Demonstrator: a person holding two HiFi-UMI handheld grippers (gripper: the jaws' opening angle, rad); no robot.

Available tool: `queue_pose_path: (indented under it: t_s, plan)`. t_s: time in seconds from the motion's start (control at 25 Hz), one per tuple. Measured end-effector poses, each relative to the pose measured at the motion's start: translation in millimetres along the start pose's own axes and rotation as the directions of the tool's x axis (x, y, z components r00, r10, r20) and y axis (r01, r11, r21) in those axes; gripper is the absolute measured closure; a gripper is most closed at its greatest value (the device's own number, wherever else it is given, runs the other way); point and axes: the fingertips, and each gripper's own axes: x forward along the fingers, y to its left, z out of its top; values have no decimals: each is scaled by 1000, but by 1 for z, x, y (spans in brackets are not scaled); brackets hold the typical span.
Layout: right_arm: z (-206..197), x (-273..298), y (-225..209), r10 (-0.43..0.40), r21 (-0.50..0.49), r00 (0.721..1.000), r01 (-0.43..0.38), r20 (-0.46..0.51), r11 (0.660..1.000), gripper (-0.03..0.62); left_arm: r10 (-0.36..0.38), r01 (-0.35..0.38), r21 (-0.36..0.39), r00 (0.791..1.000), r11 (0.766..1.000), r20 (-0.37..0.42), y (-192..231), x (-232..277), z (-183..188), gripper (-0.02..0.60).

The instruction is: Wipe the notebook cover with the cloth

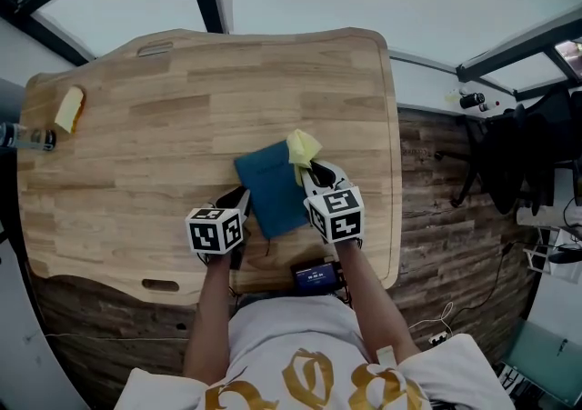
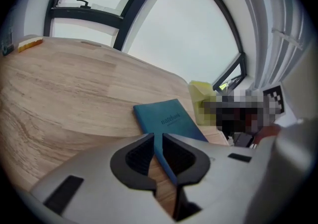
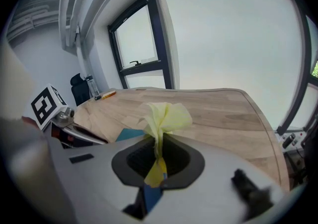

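Observation:
A blue notebook (image 1: pixel 273 192) lies flat on the wooden table (image 1: pixel 164 126), near its front edge. My left gripper (image 1: pixel 241 200) is shut on the notebook's near left edge; in the left gripper view that edge (image 2: pixel 169 118) runs between the jaws of the left gripper (image 2: pixel 158 141). My right gripper (image 1: pixel 310 173) is shut on a yellow cloth (image 1: pixel 303 145), which sticks up in a bunch over the notebook's far right corner. In the right gripper view the cloth (image 3: pixel 164 117) rises from the right gripper (image 3: pixel 158 151), with the notebook (image 3: pixel 129 134) showing just beyond it.
A yellow-orange sponge (image 1: pixel 70 109) and a small bottle (image 1: pixel 27 137) sit at the table's far left edge. A dark phone-like device (image 1: pixel 316 275) rests at the front edge by the person's body. Beyond the table's right edge is dark wooden floor (image 1: pixel 436 217).

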Motion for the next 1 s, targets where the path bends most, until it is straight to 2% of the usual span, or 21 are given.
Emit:
queue_pose_path:
  t_s: [0.08,0.32,0.44,0.72,0.84,1.0]
  plan:
    - [-2,6,-3,-4,-3,1000,3,-13,1000,557,-6,6,-2,1000,1000,-25,0,3,-4,509]
    - [-10,20,-9,-17,-28,998,16,-54,999,557,-15,15,0,997,1000,-72,-2,9,-9,479]
    - [-11,26,-7,-10,-46,998,6,-68,999,557,-18,17,-18,995,1000,-97,1,10,-12,439]
    - [-26,36,-7,-7,-98,993,-5,-120,995,557,-8,4,-43,995,999,-96,3,13,-11,440]
    - [-32,40,-7,-3,-105,991,-11,-135,994,557,2,-7,-53,995,999,-96,6,15,-10,482]
    - [-34,43,-7,-2,-108,988,-15,-157,994,557,-2,-5,-68,995,998,-102,8,15,-10,489]
